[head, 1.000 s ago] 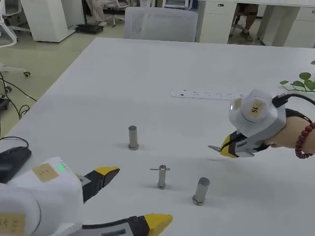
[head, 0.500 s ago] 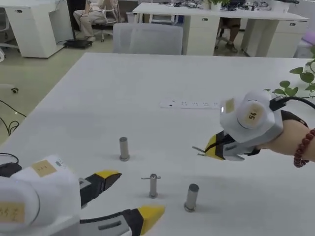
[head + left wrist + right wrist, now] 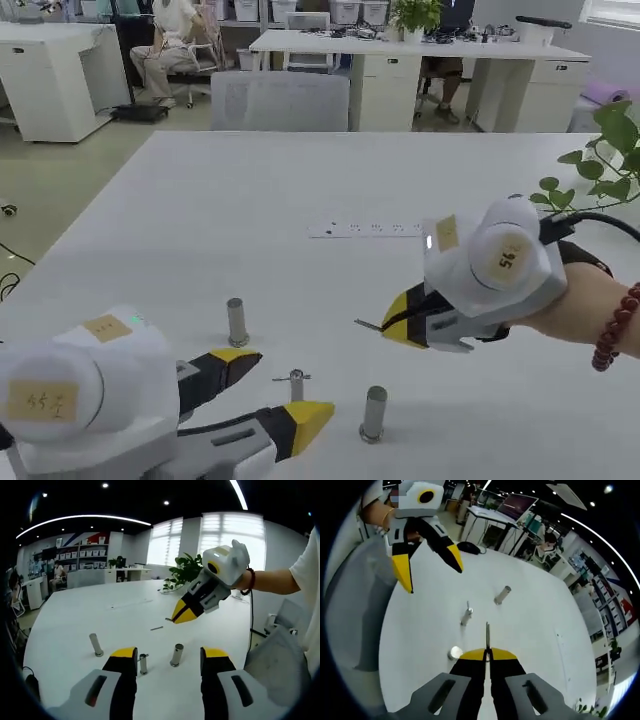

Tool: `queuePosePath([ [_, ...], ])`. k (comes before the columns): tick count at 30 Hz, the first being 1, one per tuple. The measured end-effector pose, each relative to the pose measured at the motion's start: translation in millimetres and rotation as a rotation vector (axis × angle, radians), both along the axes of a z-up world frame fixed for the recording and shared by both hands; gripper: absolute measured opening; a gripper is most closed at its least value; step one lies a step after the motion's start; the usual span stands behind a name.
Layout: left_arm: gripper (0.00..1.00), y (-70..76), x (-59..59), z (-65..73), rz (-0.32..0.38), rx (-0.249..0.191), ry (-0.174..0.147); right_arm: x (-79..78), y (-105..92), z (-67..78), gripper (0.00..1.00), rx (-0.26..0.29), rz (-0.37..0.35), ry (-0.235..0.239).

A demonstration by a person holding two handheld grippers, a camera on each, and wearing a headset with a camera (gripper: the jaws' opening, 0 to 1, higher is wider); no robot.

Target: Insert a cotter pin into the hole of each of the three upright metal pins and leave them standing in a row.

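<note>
Three upright metal pins stand in a row on the white table: the left pin [image 3: 237,322], the middle pin [image 3: 296,384] with a cotter pin through its top, and the right pin [image 3: 374,413]. My right gripper [image 3: 385,325] hovers above and behind the right pin, shut on a thin cotter pin [image 3: 368,324] that sticks out past its tips [image 3: 487,632]. My left gripper [image 3: 275,388] is open at the near left, its yellow tips to either side of the middle pin [image 3: 143,663], with nothing between them.
A white power strip [image 3: 368,230] lies farther back on the table [image 3: 250,200]. A small thin metal piece [image 3: 157,628] lies on the table behind the pins. A plant [image 3: 600,160] stands at the right edge. A grey chair [image 3: 280,100] is beyond the far edge.
My right gripper has carried the cotter pin leftward, closer to above the right pin. The head camera has tilted up. The left gripper stays open near the middle pin.
</note>
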State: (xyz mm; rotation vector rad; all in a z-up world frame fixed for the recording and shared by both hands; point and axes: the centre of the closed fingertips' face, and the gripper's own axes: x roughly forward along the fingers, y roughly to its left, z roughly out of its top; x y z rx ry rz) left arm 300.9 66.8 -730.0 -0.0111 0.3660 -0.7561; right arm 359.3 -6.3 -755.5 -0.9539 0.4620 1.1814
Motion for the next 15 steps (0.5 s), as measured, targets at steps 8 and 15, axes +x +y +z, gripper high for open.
queuePosePath([
  [8, 0.41, -8.4, 4.4, 2.7, 0.005, -0.043, 0.024, -19.5, 10.3, 4.4, 0.03, 0.019, 0.039, -0.002],
  [15, 0.35, -18.7, 5.2, 0.2, -0.01, -0.064, 0.052, -34.7, 17.1, 4.7, 0.03, 0.02, 0.089, -0.012],
])
